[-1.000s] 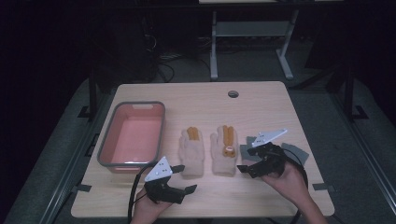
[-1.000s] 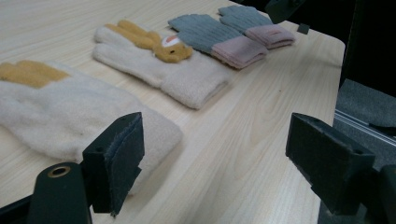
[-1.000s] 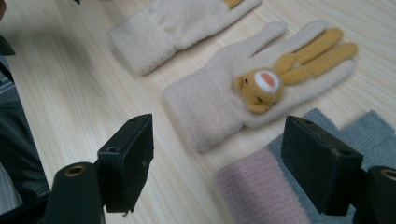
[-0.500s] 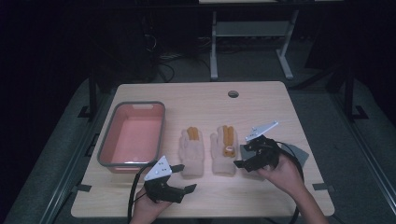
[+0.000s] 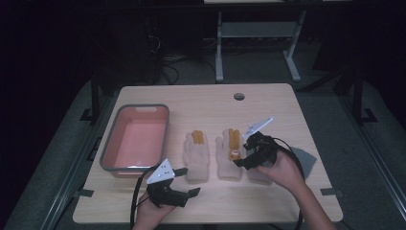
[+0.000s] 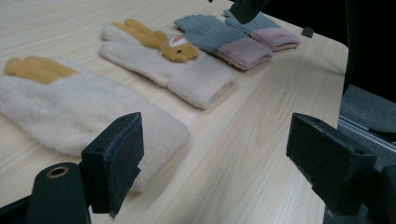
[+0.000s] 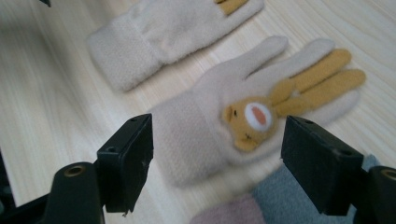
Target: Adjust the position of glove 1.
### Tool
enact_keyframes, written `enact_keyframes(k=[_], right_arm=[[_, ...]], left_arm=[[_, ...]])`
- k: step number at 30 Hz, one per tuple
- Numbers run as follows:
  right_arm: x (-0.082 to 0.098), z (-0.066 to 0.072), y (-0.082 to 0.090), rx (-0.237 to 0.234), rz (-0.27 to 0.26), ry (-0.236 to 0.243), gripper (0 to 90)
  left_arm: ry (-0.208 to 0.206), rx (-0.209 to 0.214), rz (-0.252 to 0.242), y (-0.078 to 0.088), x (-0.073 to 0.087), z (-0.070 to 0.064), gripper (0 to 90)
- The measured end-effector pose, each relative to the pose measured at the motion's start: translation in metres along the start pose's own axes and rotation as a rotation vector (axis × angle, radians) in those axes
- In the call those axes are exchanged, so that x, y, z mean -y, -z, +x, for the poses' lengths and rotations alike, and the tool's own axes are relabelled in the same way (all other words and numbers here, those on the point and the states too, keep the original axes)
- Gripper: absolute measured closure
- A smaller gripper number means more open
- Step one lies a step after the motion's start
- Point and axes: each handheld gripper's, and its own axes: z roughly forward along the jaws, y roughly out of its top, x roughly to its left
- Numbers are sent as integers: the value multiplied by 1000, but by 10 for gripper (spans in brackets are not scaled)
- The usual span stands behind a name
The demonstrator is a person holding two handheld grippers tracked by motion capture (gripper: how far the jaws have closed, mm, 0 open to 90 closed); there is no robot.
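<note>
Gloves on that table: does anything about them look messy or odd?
Nothing stands out. The two cream gloves lie flat side by side, fingers pointing away from the person, beside the pink bin. Grey gloves lie flat to their right. The table shows no spill or damage.

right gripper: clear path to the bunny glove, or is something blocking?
Probably yes. The right gripper hangs just over the bunny glove with its jaws wide open, and nothing lies between them. The grey glove sits close beside, so it might get pinched too.
</note>
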Motion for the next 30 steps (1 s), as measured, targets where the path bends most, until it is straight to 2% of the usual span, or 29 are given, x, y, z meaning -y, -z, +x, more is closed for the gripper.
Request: enact_keyframes(k=[9,13,16,17,22,26,30], right_arm=[[-11,-7,-15,2,32,4,251],[-8,-16,-26,-3,46,-38,251],[-7,-18,-31,-6,49,-45,253],[-6,-20,-37,-6,70,-48,254],[-8,-23,-49,11,101,-46,265],[-9,-24,-55,19,112,-40,298],[-9,-25,-62,46,121,-56,349]], left_arm=[[1,-1,-8,0,0,1,189],[4,3,-5,-1,0,1,188],[1,4,3,-2,0,1,188],[3,6,2,-2,0,0,188],[7,7,2,-3,1,1,188],[8,7,2,-3,1,1,188],[15,6,4,-4,1,3,188]])
